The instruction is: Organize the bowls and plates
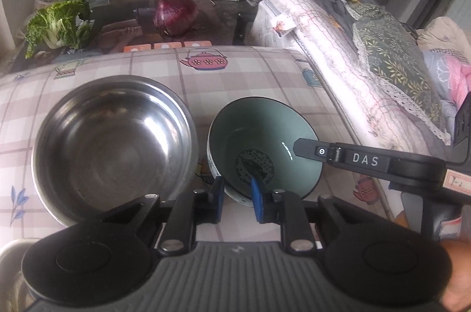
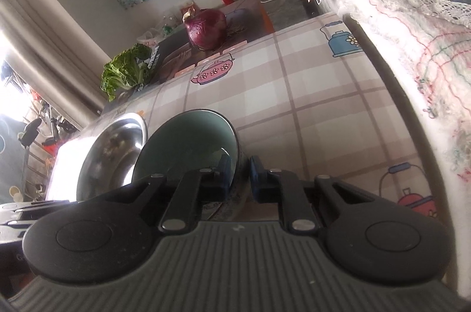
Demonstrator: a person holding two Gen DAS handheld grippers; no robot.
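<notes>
- The left tongs (image 1: 238, 195) are seen at the lower centre of the left wrist view, closed down onto the near wall of the green bowl (image 1: 262, 147); one blue pad (image 1: 255, 198) lies inside the rim and the other outside.
- The right tongs (image 2: 239, 173) sit at the lower centre of the right wrist view, clamped on the same bowl's wall (image 2: 188, 147), with one pad inside and one outside.
- In the left wrist view the right tongs (image 1: 297, 148) are seen to reach in from the right edge onto the bowl's right rim.
- The green bowl is placed at the centre of the frame on the checked bench (image 1: 250, 70), just beside the steel bowl (image 1: 114, 144), which lies to its left.
- A dark round pattern is visible on the green bowl's inner bottom.
- At the upper centre, beyond the bench, a purple cabbage (image 1: 176, 14) is seen; a leafy green vegetable (image 1: 59, 23) lies at the upper left.
- Folded bedding (image 1: 353, 61) is piled along the right side of the frame.
</notes>
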